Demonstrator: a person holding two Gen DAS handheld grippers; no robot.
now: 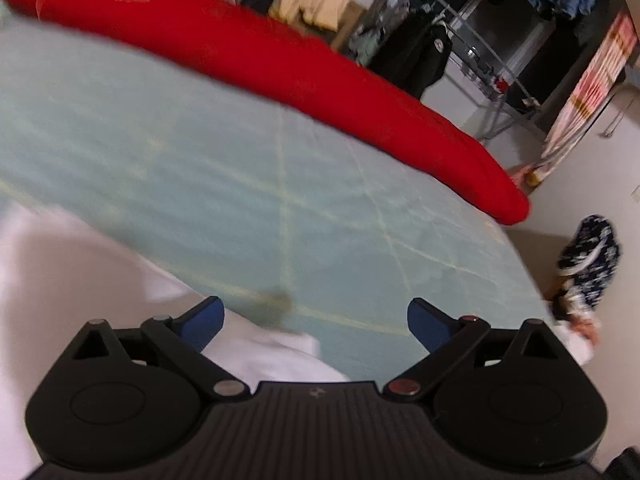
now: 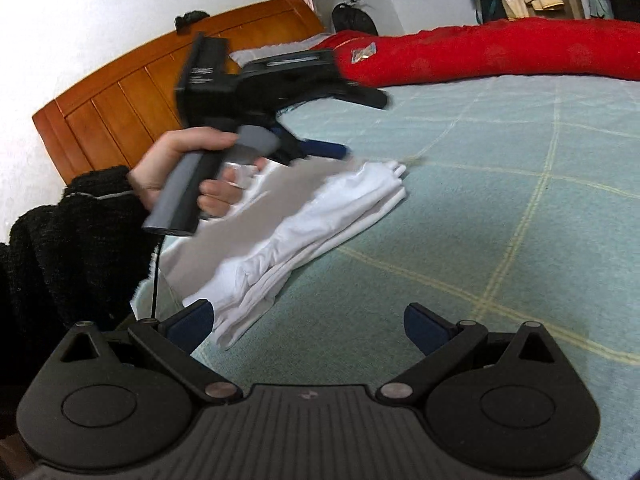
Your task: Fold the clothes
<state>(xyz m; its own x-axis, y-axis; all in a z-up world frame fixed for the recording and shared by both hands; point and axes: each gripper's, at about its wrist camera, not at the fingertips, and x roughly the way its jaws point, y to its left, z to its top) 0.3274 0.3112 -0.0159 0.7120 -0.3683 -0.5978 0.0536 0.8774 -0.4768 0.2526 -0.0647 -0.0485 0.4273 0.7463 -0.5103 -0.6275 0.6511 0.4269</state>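
A white garment (image 2: pixel 304 220) lies folded in a long bundle on the pale green bed cover (image 2: pixel 500 208). It shows as a blurred white mass at lower left in the left wrist view (image 1: pixel 80 272). My left gripper (image 1: pixel 316 322) is open and empty, just above the garment's edge. It is seen from outside in the right wrist view (image 2: pixel 320 148), held by a hand over the garment's far end. My right gripper (image 2: pixel 306 326) is open and empty, with its left finger beside the garment's near end.
A long red quilt (image 1: pixel 280 68) lies along the far edge of the bed. A wooden headboard (image 2: pixel 160 80) stands at the left. A clothes rack (image 1: pixel 480 32) and a dark patterned bag (image 1: pixel 588 264) stand beyond the bed.
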